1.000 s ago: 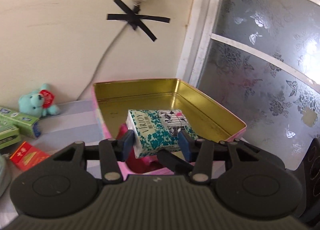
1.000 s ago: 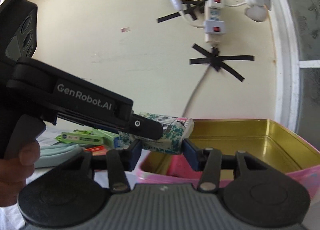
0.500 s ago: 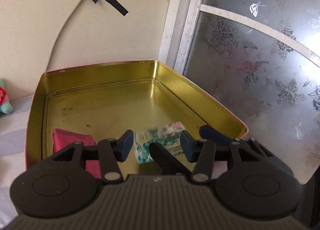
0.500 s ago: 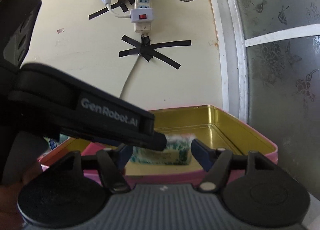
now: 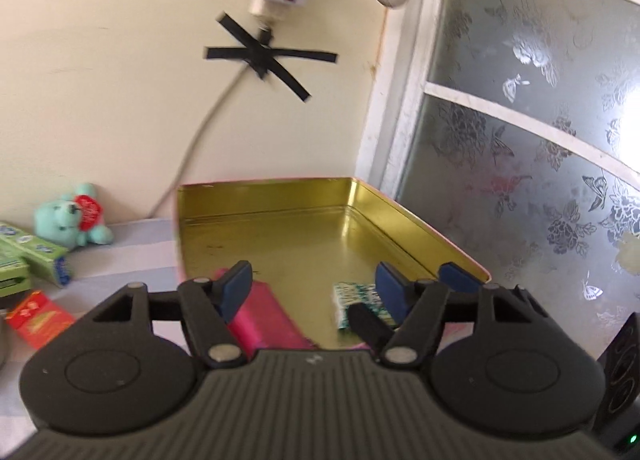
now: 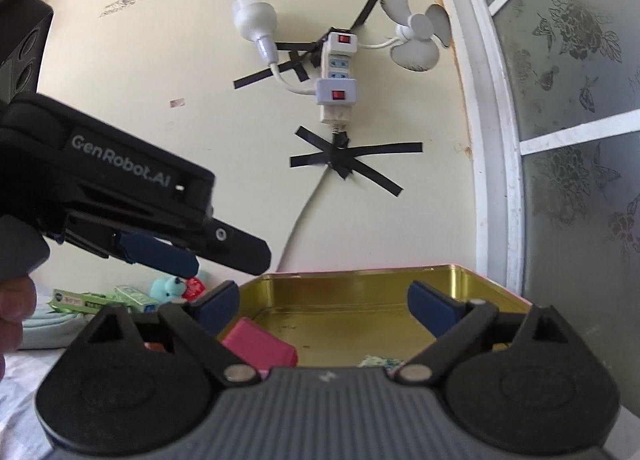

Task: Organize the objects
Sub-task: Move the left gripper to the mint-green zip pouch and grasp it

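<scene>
the gold-lined tin tray [image 5: 416, 219] with its pink outer wall fills the middle of both views, set against the cream wall and beside the frosted floral window [image 5: 540, 147]. it is the place where things are being gathered, and two items already lie on its floor at the near end: a pink box [image 5: 260, 320] to the left and, just right of it but apart, the green-and-white patterned tissue pack [image 5: 352, 296], flat on the gold bottom.

the left gripper [image 5: 312, 284] hangs over the near rim with its jaws opening and nothing pressed between the blue pads — the pack sits below and beyond them, free. the right gripper [image 6: 322, 306] is likewise opening, its jaws spread wide over the tray, and empty; only a corner of the pack [image 6: 380, 360] peeks above its body in that view.

off to the left on the pale cloth wait the remaining pieces: green boxes [image 5: 36, 256], a red packet [image 5: 38, 318] and a small teal plush bear [image 5: 72, 221] against the wall.

my reading is that the drop-off of the tissue pack is done and this is the release. the next move likely calls for lifting both grippers clear of the rim without nudging the pack, then swinging left to one of the loose items — the red packet looks nearest.
</scene>
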`<state>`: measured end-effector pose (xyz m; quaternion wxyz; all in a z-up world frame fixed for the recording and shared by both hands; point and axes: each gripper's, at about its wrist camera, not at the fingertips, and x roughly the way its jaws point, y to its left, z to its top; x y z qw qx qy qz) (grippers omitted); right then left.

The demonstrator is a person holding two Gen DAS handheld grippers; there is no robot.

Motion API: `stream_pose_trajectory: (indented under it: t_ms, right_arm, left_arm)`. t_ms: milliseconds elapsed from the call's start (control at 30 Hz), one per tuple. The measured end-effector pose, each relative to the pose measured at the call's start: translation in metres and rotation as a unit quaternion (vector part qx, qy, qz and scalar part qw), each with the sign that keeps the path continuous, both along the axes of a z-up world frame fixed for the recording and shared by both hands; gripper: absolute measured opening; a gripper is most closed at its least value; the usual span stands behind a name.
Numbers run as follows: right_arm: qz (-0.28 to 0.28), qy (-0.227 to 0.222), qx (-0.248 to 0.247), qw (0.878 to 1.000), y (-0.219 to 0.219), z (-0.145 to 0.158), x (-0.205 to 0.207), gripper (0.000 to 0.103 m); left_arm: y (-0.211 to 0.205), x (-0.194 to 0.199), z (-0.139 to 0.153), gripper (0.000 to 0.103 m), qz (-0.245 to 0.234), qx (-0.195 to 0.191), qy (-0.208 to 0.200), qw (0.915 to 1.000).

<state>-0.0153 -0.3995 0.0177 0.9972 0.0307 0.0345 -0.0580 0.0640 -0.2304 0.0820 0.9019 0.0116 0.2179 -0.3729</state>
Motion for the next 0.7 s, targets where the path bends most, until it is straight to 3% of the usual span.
stream_pose_trajectory:
  t_ms: [233,467,700]
  right_arm:
    - [0.071,0.0,0.004,0.997,0.05,0.015,-0.01,0.095]
    - [0.157,0.06,0.012,0.986,0.115,0.007,0.005,0.095]
    - [0.216,0.123,0.029,0.968,0.164,-0.003,0.027,0.095]
  left_arm:
    - [0.087,0.002,-0.01,0.072,0.063,-0.013,0.015,0.9978]
    - [0.171,-0.004,-0.021,0.073,0.151,-0.012,0.005,0.9885]
    - [0.242,-0.002,-0.032,0.073,0.217,-0.042,0.027,0.9748]
